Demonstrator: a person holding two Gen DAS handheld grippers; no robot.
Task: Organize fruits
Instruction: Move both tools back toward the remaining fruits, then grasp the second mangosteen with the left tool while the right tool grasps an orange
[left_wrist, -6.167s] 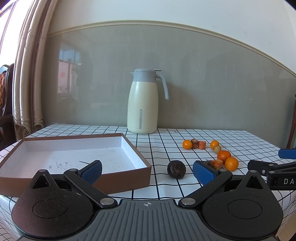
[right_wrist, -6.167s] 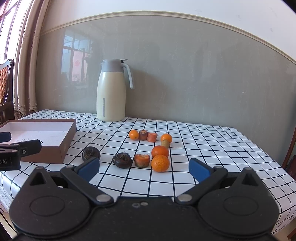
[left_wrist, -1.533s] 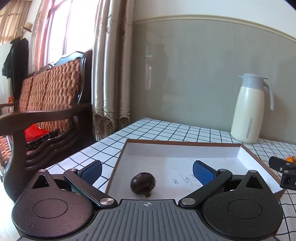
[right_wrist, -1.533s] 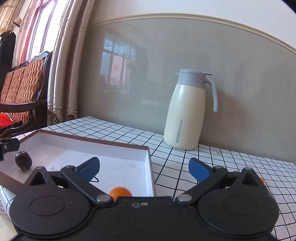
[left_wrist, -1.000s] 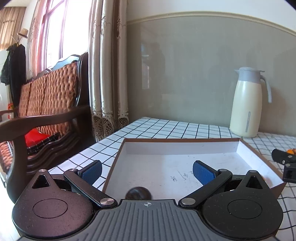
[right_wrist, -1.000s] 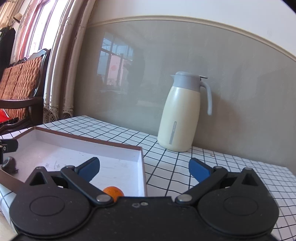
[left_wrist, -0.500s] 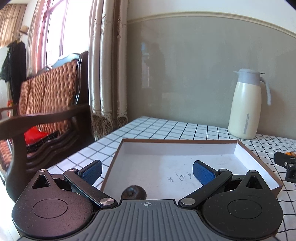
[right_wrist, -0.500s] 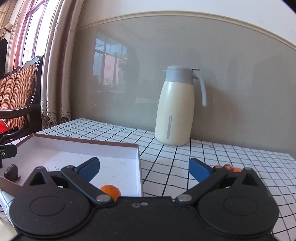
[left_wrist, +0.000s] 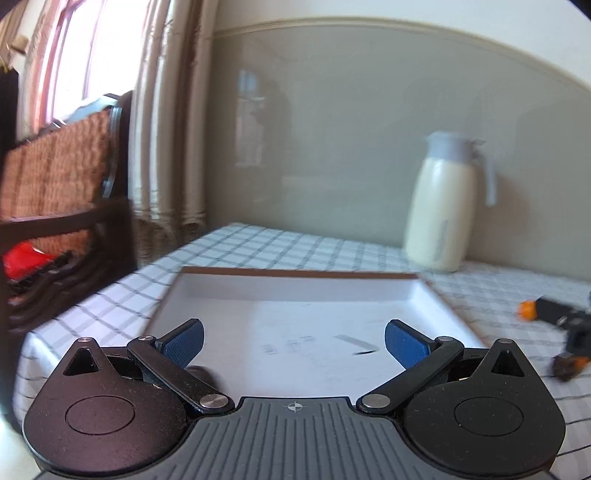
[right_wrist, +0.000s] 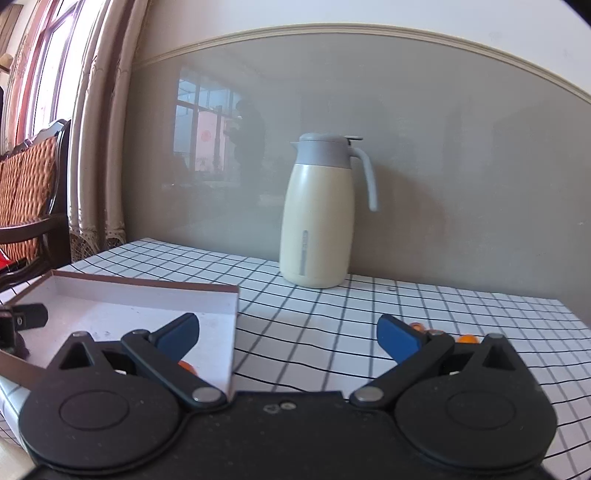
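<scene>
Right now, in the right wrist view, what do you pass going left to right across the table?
Left hand-held gripper → brown box → cream thermos jug → small orange fruits at the right.

Each tool (left_wrist: 293, 341) is black, with blue-padded fingers (left_wrist: 184, 340) (silver pivot screws).

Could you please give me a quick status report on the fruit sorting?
Both claws, left and right, open and empty. Dark fruit and orange lie in the box; more fruit waits on the table. Nothing in the way.
</scene>
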